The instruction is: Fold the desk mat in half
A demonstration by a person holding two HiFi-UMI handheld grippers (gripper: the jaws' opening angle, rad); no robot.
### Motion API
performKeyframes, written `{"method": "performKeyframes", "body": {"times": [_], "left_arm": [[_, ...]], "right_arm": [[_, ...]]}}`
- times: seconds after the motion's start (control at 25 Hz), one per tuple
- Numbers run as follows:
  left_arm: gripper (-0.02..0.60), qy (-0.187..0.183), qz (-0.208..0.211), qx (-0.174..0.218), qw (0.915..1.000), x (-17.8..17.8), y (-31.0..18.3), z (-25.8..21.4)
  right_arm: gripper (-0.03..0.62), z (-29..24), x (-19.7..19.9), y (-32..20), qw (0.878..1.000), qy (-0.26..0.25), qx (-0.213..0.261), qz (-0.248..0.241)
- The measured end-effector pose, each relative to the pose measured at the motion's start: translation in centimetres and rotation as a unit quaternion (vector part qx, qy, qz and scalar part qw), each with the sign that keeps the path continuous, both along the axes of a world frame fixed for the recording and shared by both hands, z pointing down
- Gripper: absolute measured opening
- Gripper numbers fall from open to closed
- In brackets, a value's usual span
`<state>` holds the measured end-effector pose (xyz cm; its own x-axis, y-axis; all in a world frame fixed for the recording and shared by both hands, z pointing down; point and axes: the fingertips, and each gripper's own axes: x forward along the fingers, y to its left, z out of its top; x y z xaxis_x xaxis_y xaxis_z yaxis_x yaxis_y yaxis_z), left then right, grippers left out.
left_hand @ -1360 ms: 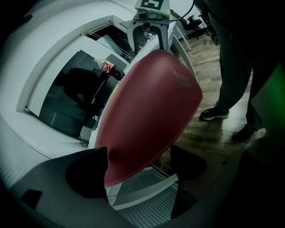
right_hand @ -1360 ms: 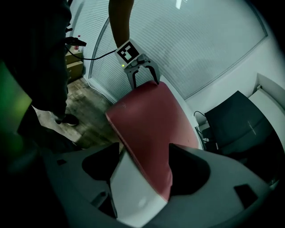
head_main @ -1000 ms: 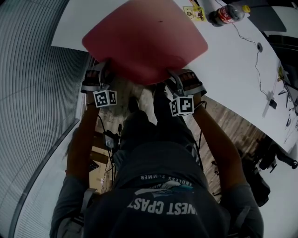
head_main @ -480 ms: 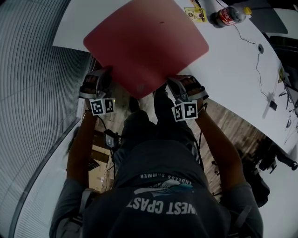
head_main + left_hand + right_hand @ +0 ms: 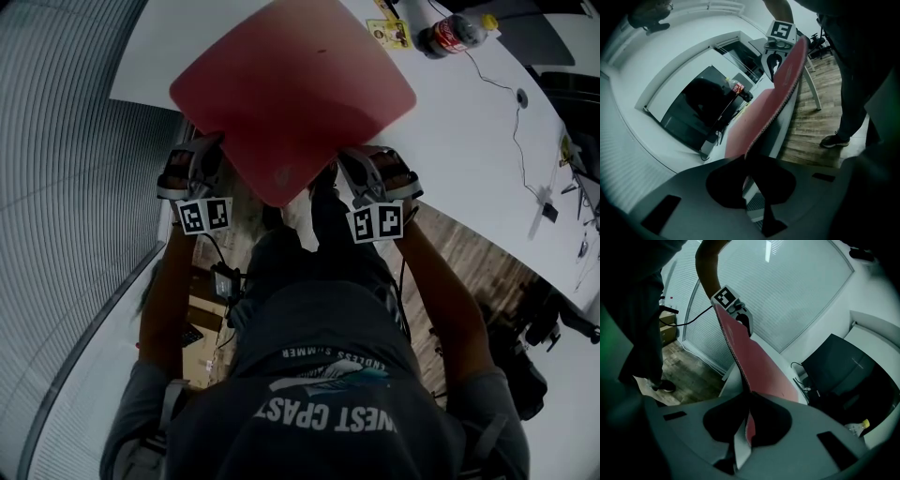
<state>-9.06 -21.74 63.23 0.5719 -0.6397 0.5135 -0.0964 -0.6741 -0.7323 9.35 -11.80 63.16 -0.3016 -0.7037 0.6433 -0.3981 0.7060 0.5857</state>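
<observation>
The dull-red, round-cornered rectangular desk mat (image 5: 291, 89) lies with its far part on the white table (image 5: 450, 122); its near edge juts out past the table's near edge, over the wooden floor (image 5: 459, 239), and stands lifted off the table. The left tongs (image 5: 208, 150) are closed on the near-left corner of that edge, the mat's rim pinched between the jaws; the right tongs (image 5: 353, 161) are closed on the near-right corner in the same way, with a white strip (image 5: 738, 444) lying against the mat inside that grip. Both tongs sit just off the table's near edge, one at each end of the mat's overhanging side. A dark plastic bottle with a red label (image 5: 452, 31) rests on the table's far part, clear of the mat; a small yellow card (image 5: 392, 28) sits on the table near the bottle; a thin dark cable (image 5: 516, 122) runs across the table's right part.
</observation>
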Motion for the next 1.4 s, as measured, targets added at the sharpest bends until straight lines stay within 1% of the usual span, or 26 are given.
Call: {"method": "performKeyframes", "body": {"times": [0.24, 0.84, 1.4], "left_arm": [[0.038, 0.01, -0.007, 0.007, 0.9999, 0.8, -1.4, -1.4], [0.038, 0.016, -0.024, 0.021, 0.9994, 3.0, -5.8, -3.7], [0.038, 0.012, -0.058, 0.022, 0.998, 5.2, -9.9, -4.4]], "right_arm": [[0.041, -0.9, 1.0, -1.3, 1.0, -0.015, 0.01, 0.022], [0.041, -2.6, 3.5, -5.5, 0.997, -0.033, 0.034, 0.063], [0.041, -3.0, 5.6, -9.5, 0.995, -0.05, 0.041, 0.075]]}}
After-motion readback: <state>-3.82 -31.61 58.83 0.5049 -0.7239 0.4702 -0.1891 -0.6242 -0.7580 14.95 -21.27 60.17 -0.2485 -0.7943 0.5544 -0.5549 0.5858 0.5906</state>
